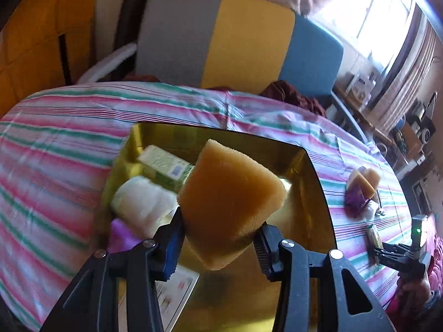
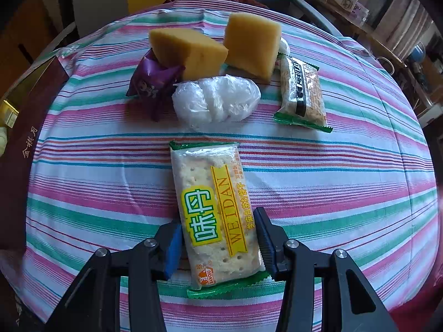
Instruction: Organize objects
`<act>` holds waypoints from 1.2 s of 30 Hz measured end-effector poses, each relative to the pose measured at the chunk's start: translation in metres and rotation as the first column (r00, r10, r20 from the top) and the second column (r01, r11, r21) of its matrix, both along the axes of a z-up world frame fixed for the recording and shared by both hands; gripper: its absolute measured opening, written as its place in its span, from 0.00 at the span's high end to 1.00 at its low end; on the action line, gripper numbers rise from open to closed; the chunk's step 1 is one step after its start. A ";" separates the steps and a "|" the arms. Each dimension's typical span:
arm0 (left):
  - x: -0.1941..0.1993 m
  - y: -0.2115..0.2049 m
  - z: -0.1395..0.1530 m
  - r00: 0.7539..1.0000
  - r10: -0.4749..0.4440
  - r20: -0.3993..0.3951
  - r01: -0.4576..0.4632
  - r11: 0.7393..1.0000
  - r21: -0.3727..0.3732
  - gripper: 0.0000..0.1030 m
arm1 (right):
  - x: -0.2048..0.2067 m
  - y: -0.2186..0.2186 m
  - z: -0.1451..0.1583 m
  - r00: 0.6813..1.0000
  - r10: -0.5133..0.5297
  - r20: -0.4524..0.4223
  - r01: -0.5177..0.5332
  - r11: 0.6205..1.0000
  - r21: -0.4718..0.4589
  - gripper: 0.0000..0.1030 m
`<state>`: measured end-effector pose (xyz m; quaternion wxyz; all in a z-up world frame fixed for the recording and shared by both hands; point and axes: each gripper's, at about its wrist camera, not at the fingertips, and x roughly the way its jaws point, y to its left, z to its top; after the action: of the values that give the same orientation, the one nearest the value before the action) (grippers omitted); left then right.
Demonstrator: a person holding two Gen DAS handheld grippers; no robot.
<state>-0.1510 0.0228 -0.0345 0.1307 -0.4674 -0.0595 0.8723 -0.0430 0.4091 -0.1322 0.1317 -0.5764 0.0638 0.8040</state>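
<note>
Left gripper (image 1: pixel 218 238) — you are pinching a yellow sponge (image 1: pixel 231 207) low on its sides, jaws partly closed and pressing in, so the block is standing up above the fingers at centre frame. You are holding it over the gold-lined box (image 1: pixel 313 182), likely because that is where sorted items are going; a green packet (image 1: pixel 166 167) and a white plastic-wrapped bundle (image 1: pixel 142 202) are already lying in the box's left half, leaving the right half free.

Right gripper (image 2: pixel 218 246) — you are straddling the cracker packet (image 2: pixel 213 215) at lower centre, lying flat on the striped cloth (image 2: pixel 346 188). Right pad is touching the wrapper edge; left pad seems just off it, so I cannot tell whether you are gripping yet.

Two sponges (image 2: pixel 191 49), a purple wrapper (image 2: pixel 151 80), a white bag (image 2: pixel 216 99) and a snack bar (image 2: pixel 301 94) are waiting, clustered in the upper middle.
</note>
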 end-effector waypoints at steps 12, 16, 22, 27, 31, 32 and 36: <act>-0.089 0.029 -0.055 0.990 0.011 0.144 0.008 0.992 -0.129 0.44 | -0.011 0.008 -0.002 1.000 0.015 -0.006 -0.015 1.000 -0.003 0.53; -0.093 0.025 -0.062 0.985 0.027 0.169 -0.007 0.993 -0.116 0.36 | -0.011 0.014 -0.004 1.000 0.019 -0.009 -0.019 1.000 -0.003 0.53; -0.069 0.019 -0.041 0.995 0.003 0.100 0.006 0.996 -0.086 0.26 | -0.014 0.021 -0.001 1.000 0.022 -0.010 -0.022 1.000 0.001 0.52; -0.037 0.010 -0.011 0.999 0.030 0.021 -0.028 0.995 -0.092 0.26 | -0.010 0.016 -0.002 1.000 0.026 -0.012 -0.026 1.000 0.005 0.53; 0.010 0.004 0.013 0.996 0.046 -0.082 -0.057 0.989 -0.134 0.27 | -0.011 0.007 -0.001 0.999 0.034 -0.013 -0.033 0.999 0.018 0.53; 0.018 0.002 0.017 0.993 0.051 -0.103 -0.065 0.989 -0.136 0.27 | -0.012 0.006 -0.001 0.999 0.038 -0.014 -0.038 0.999 0.022 0.54; 0.056 -0.007 0.030 0.982 0.089 -0.164 -0.111 0.985 -0.129 0.28 | -0.013 0.002 0.002 0.999 0.047 -0.013 -0.047 0.998 0.036 0.55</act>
<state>-0.0950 0.0160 -0.0043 0.0584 -0.4012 -0.0119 0.9141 -0.0561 0.4111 -0.1301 0.1227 -0.5695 0.0365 0.8119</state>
